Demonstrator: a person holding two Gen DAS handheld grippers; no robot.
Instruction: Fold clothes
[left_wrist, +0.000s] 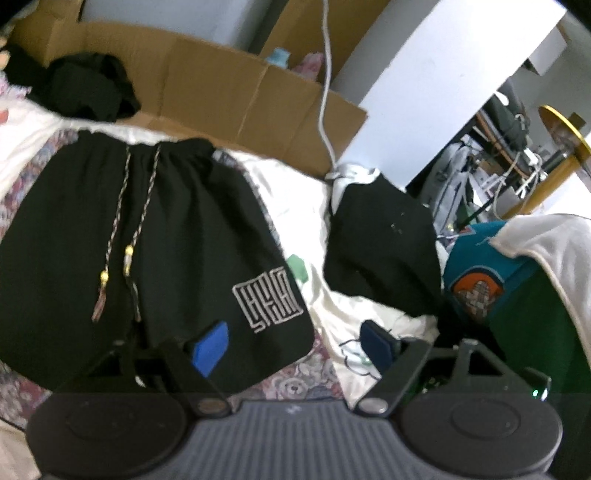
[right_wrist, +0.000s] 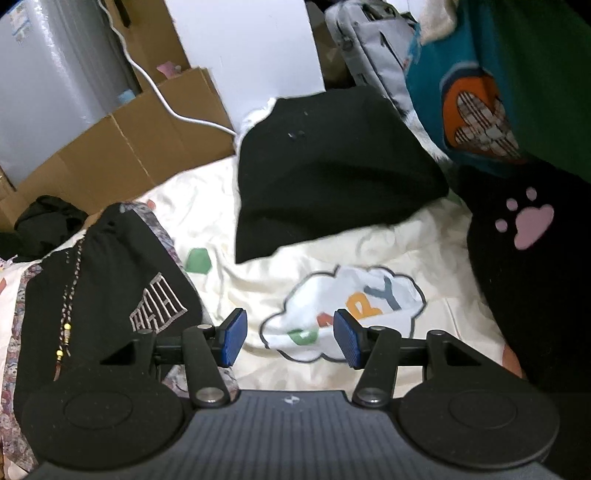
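Black drawstring shorts (left_wrist: 147, 236) with a white square logo lie flat on the bed; they also show in the right wrist view (right_wrist: 107, 280) at the left. A folded black garment (left_wrist: 384, 243) lies to their right, and shows in the right wrist view (right_wrist: 328, 166). My left gripper (left_wrist: 295, 347) is open over the shorts' lower right corner, its left pad (left_wrist: 210, 347) above the black cloth. My right gripper (right_wrist: 290, 338) is open and empty above the cream sheet's cloud print (right_wrist: 343, 314).
A cardboard box (left_wrist: 229, 88) and a white cable (left_wrist: 325, 92) stand behind the bed. A crumpled black cloth (left_wrist: 88, 85) lies at the back left. A teal and green garment (right_wrist: 480, 92) and a black paw-print cloth (right_wrist: 528, 258) are at the right.
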